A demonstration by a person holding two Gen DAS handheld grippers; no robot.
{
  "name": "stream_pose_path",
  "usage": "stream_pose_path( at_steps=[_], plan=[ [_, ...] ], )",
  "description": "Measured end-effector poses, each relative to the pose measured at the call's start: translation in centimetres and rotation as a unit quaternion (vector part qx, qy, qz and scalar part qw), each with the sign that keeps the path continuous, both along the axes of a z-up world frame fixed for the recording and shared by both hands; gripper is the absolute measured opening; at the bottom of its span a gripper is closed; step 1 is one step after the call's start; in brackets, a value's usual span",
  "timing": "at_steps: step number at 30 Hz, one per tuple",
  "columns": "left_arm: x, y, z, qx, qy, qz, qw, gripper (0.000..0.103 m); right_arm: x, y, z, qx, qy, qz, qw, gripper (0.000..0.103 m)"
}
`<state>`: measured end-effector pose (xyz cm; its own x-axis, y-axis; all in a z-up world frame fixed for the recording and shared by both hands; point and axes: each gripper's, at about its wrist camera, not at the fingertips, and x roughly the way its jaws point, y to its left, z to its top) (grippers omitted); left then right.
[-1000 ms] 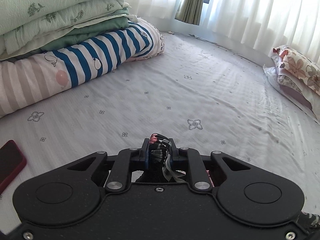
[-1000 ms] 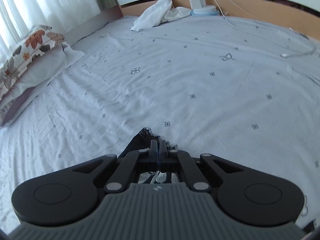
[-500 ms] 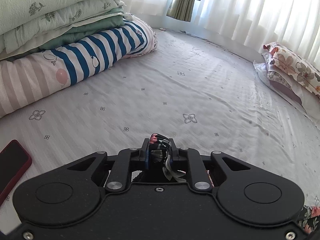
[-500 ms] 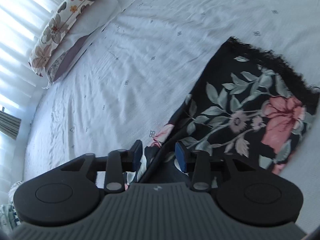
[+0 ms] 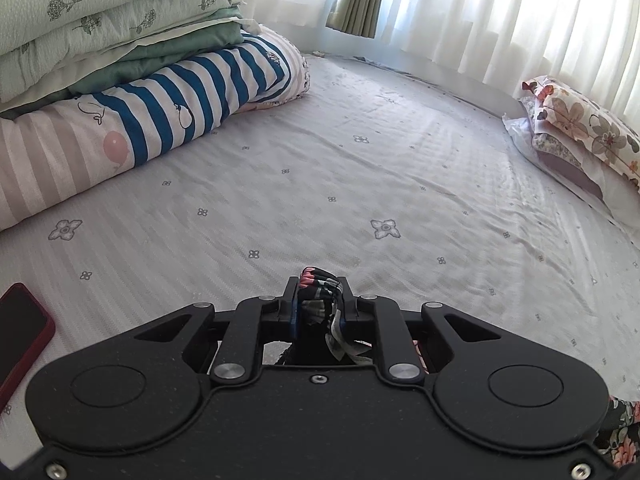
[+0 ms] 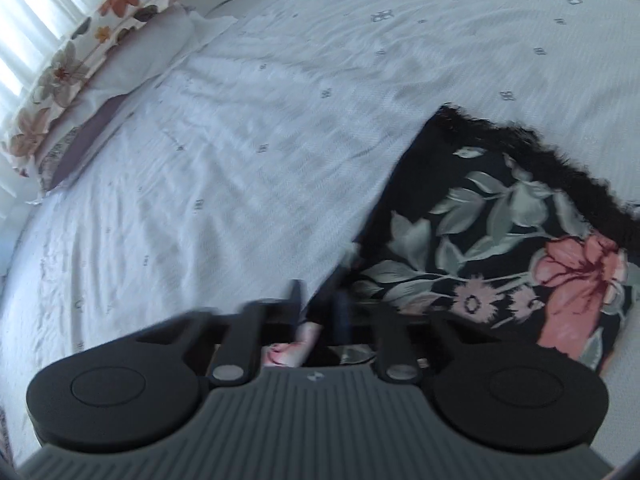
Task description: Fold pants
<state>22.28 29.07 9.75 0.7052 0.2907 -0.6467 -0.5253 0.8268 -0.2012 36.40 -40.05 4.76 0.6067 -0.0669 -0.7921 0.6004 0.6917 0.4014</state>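
The pants (image 6: 500,240) are black with grey leaves and pink flowers and a fringed dark edge. In the right wrist view they lie flat on the pale bed sheet (image 6: 260,140), right of centre. My right gripper (image 6: 318,296) is open, its fingers apart over the near left edge of the cloth; the frame is blurred. In the left wrist view my left gripper (image 5: 318,300) is shut on a bunched fold of the pants (image 5: 320,292), low over the sheet. More of the cloth shows at the bottom right corner (image 5: 618,428).
A stack of folded quilts (image 5: 120,60) lies at the left. A floral pillow (image 5: 584,132) lies at the right by the white curtains (image 5: 500,12). A red phone (image 5: 20,332) lies at the left edge. The pillow (image 6: 72,80) also shows upper left in the right wrist view.
My right gripper let go of the pants, opened, and swung back over the laid-out cloth. My left gripper stayed shut on its fold and shifted slightly.
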Motion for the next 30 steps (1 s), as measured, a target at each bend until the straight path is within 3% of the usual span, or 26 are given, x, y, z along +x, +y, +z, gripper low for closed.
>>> stream_pose_path(
  at_steps=[3, 10, 14, 19, 21, 23, 26, 29, 30],
  plan=[
    [-0.2, -0.1, 0.0, -0.001, 0.002, 0.001, 1.0000, 0.017, -1.0, -0.4, 0.4, 0.008, -0.010, -0.020, 1.000, 0.002],
    [-2.6, 0.2, 1.6, -0.008, -0.011, -0.001, 0.9999, 0.017, -5.6, -1.8, 5.6, -0.055, -0.037, -0.017, 0.998, 0.002],
    [-4.3, 0.0, 2.5, -0.011, -0.017, -0.005, 0.9998, 0.017, -9.1, -3.6, 7.7, -0.029, -0.052, -0.020, 0.998, 0.002],
    [-6.8, -0.2, 3.3, -0.013, -0.019, -0.017, 0.9996, 0.017, -13.4, -4.2, 9.1, -0.035, -0.056, -0.022, 0.998, 0.002],
    [-7.6, -0.1, 3.4, -0.019, -0.018, -0.018, 0.9995, 0.017, -14.7, -4.7, 8.8, -0.004, -0.056, -0.005, 0.998, 0.007],
    [-8.0, 0.1, 3.4, -0.034, -0.018, -0.017, 0.9991, 0.017, -15.6, -5.1, 7.6, 0.060, -0.057, 0.018, 0.996, 0.015],
    [-8.2, 0.0, 3.3, -0.040, -0.015, -0.019, 0.9989, 0.017, -16.8, -5.1, 5.2, 0.117, -0.067, 0.022, 0.991, 0.015],
    [-8.1, -0.3, 3.4, -0.036, -0.011, -0.025, 0.9990, 0.017, -17.2, -3.1, 2.8, 0.214, -0.086, 0.059, 0.971, 0.016],
    [-8.1, -0.4, 3.4, -0.038, -0.010, -0.025, 0.9989, 0.017, -17.1, -1.8, 2.2, 0.246, -0.093, 0.080, 0.962, 0.024]
  ],
)
